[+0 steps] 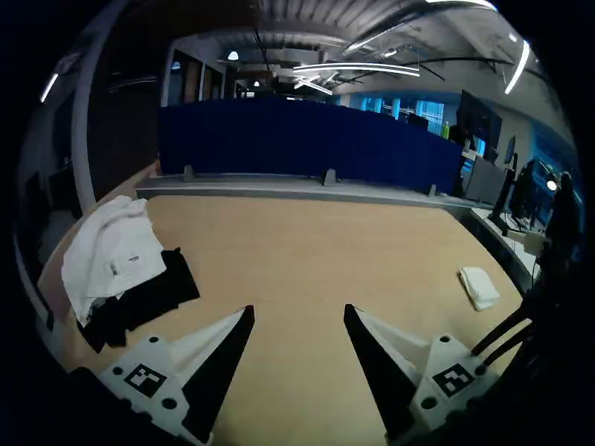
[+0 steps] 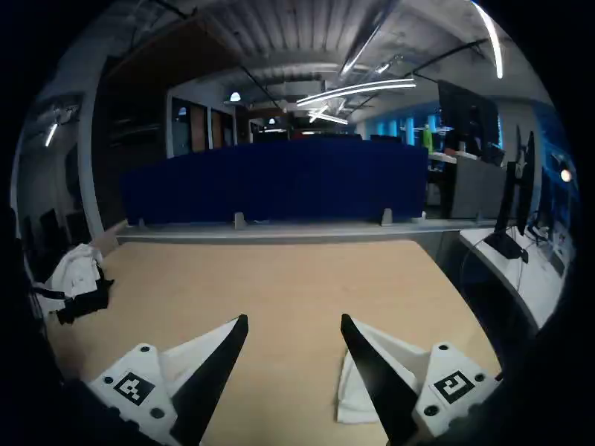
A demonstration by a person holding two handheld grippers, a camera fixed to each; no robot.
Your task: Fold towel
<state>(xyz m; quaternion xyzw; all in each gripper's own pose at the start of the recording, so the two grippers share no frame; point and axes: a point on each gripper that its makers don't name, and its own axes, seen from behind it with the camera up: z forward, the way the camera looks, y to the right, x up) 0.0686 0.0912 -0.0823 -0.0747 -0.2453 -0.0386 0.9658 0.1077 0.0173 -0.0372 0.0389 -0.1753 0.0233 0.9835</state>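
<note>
A small white folded towel (image 1: 478, 287) lies at the right edge of the left gripper view, near the far right corner of the wooden table (image 1: 312, 238). In the right gripper view the same towel (image 2: 354, 398) sits at the lower right of the frame, partly hidden behind that gripper's right-hand finger. It lies flat on the wood, and whether the finger touches it cannot be told.

The right gripper (image 2: 294, 317) has its fingers spread wide with bare tabletop between them, so it holds nothing. The left gripper (image 1: 298, 308) is just as wide apart and also empty, aimed at the middle of the table.

At the left of the left gripper view, a heap of crumpled white towels (image 1: 111, 253) rests partly on top of a black cloth (image 1: 145, 297) at the table's left edge. The same heap is small at the mid left of the right gripper view, white (image 2: 74, 275) over black (image 2: 82, 303), well apart from the folded piece.

Beyond the table's far edge stands a dark blue partition (image 1: 297, 141), with desk monitors (image 1: 476, 119) off to the right.

Judging from this layout, one towel looks finished and set aside, and the work is between pieces. The next move probably calls for both grippers to swing toward the heap at the left. One would pinch a white towel free of the black cloth and drag it to the open middle of the table. It could then be spread flat there before any fold. The loose layers may come up together.
</note>
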